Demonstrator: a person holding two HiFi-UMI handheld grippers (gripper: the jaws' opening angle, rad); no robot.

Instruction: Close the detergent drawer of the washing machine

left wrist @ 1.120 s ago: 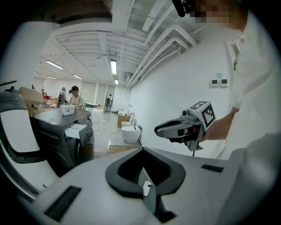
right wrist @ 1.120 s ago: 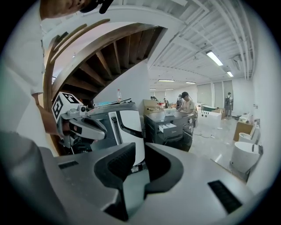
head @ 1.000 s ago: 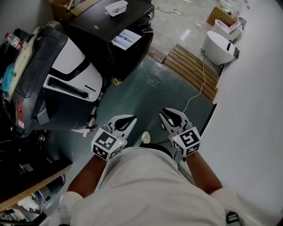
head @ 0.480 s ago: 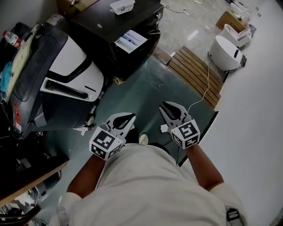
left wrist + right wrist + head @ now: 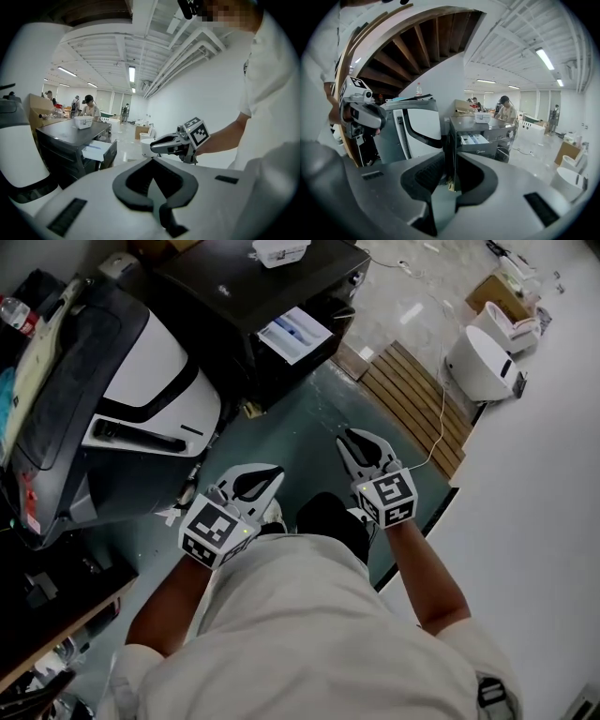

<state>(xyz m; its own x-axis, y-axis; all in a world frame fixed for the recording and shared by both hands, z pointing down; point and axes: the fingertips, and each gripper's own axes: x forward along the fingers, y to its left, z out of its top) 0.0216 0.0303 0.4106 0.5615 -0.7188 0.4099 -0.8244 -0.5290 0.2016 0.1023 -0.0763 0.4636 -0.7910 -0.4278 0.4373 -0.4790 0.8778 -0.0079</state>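
Logo (image 5: 482, 150) on washing machine (image 5: 225, 282) illegible; detergent drawer (image 5: 293, 334) stands open.

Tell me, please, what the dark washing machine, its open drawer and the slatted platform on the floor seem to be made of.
Washing machine: probably painted sheet metal, dark, with a faint sheen on its flat top.
Drawer: apparently moulded plastic, smooth, white with blue parts.
Slatted platform: most likely wood, matt brown, with separate parallel boards and gaps between them.
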